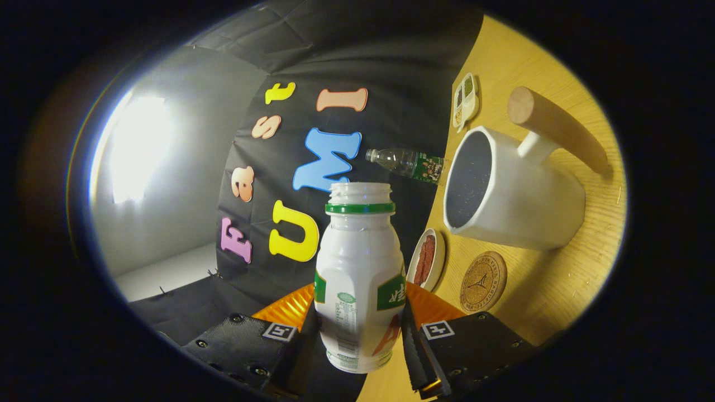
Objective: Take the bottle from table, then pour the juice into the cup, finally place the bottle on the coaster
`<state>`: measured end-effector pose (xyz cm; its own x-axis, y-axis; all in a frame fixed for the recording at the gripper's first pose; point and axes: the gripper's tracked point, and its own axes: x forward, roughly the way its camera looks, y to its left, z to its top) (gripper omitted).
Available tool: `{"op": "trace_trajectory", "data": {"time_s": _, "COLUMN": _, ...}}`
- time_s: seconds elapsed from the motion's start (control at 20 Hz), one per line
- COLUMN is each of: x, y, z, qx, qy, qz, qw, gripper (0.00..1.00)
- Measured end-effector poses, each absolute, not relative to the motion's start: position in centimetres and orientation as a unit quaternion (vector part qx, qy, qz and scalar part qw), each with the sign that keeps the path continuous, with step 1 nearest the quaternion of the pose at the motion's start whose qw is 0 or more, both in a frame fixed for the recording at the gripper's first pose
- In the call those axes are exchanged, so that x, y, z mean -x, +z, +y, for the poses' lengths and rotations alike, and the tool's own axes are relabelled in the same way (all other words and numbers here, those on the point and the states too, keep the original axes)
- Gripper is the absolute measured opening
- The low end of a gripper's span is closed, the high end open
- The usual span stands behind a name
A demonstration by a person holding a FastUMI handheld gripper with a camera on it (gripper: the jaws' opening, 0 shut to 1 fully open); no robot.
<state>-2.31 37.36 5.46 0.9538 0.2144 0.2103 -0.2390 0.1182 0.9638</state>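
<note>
My gripper (357, 329) is shut on a white juice bottle (359, 268) with a green neck ring and an uncapped mouth. Both fingers press on its lower body. The whole view is rolled hard sideways, so the wooden table (558, 279) runs up the right side. A white cup (516, 190) with a wooden handle stands on it, its dark opening just beyond and to the right of the bottle's mouth. A round cork coaster (483, 281) lies on the table close to the cup's base, right of the bottle.
A small white dish (427, 259) holding red strips sits between the bottle and the coaster. Farther back stand a clear plastic bottle (406, 162) with a green label and a divided white dish (465, 100) near the booth wall.
</note>
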Motion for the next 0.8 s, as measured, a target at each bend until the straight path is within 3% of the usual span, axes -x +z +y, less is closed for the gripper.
{"op": "trace_trajectory", "data": {"time_s": 0.8, "x": 2.00, "y": 5.84, "z": 36.84, "qx": -0.714, "qy": 0.138, "qz": -0.020, "qw": 0.686, "gripper": 0.66}}
